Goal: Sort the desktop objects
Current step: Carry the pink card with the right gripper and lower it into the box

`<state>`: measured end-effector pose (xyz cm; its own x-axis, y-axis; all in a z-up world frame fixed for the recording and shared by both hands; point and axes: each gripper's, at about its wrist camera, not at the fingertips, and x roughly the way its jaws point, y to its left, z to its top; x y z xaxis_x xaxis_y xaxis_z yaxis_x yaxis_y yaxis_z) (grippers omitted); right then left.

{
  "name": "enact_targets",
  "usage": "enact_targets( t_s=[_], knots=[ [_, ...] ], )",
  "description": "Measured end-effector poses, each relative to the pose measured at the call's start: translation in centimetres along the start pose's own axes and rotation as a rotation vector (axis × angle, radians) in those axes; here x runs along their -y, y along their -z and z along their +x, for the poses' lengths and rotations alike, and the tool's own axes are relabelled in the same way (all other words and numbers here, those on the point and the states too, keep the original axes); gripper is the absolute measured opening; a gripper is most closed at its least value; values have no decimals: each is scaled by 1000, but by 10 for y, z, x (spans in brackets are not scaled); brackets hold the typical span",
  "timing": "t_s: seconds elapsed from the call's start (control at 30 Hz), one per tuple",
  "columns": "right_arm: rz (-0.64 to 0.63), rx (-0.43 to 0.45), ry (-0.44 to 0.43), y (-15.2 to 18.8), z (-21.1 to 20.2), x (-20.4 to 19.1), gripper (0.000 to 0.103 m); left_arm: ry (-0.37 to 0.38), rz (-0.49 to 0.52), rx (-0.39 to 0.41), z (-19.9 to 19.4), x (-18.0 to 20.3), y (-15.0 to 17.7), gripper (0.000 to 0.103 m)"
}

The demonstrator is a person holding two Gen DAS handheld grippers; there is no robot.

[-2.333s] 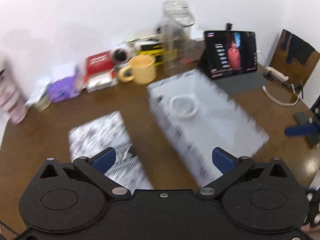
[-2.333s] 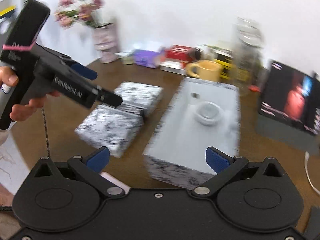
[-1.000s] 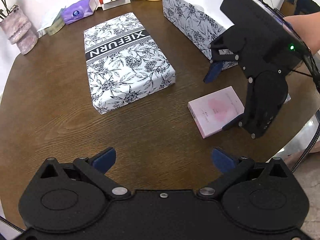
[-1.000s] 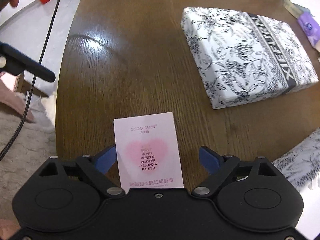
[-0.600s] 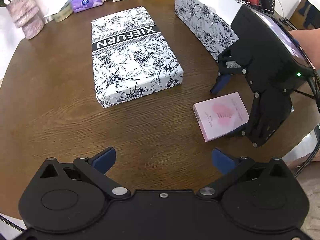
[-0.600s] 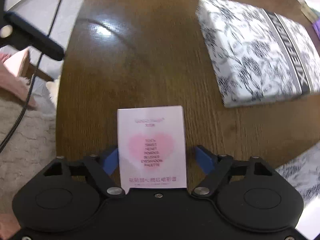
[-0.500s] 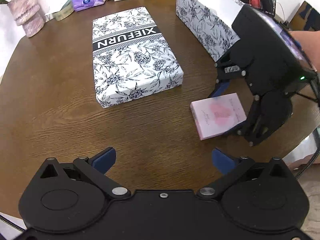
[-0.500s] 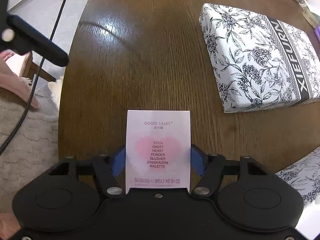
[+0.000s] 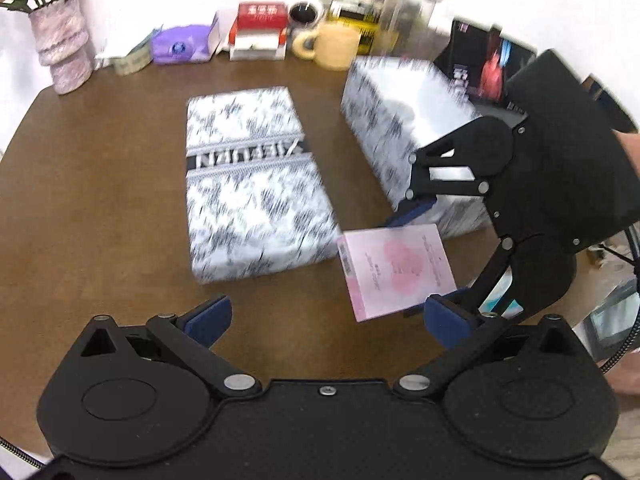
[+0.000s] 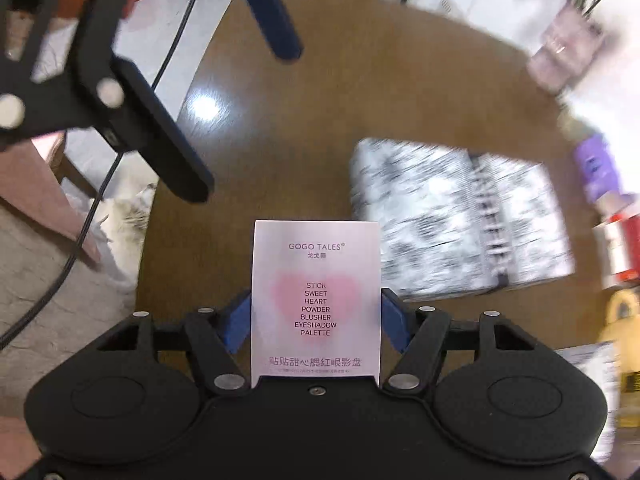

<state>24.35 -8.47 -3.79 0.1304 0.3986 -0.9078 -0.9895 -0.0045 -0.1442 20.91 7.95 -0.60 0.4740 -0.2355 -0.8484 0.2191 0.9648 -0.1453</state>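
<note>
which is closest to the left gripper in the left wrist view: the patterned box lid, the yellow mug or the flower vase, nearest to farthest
1. Patterned box lid: lying flat on the table straight ahead of the left gripper, which is open and holds nothing.
2. Yellow mug: at the table's back edge, ahead and a little right.
3. Flower vase: at the far left back corner. It and the mug look too close to call.

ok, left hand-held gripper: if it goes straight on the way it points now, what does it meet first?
Probably the closed floral lid box, lying dead ahead between the open fingers of the left hand-held gripper. Bare table comes before it. The pink palette box sits right of that line, though depth is unclear.
</note>
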Motion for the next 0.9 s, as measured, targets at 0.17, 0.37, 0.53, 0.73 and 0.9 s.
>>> enact_targets(
  t_s=[0.17, 0.37, 0.53, 0.73, 0.9],
  knots=[
    [19, 1, 82, 23, -49, 28, 69, 30, -2, 54, -9, 12, -24, 103],
    [42, 1, 180, 51, -107, 63, 69, 75, 30, 87, 1, 39, -53, 103],
    [89, -47, 208, 55, -72, 95, 69, 93, 38, 93, 22, 62, -69, 103],
    [110, -115, 155, 91, -37, 131, 69, 87, 4, 78, 43, 75, -78, 103],
    [71, -162, 97, 110, 7, 149, 69, 69, -71, 52, 60, 72, -79, 103]
  ],
)
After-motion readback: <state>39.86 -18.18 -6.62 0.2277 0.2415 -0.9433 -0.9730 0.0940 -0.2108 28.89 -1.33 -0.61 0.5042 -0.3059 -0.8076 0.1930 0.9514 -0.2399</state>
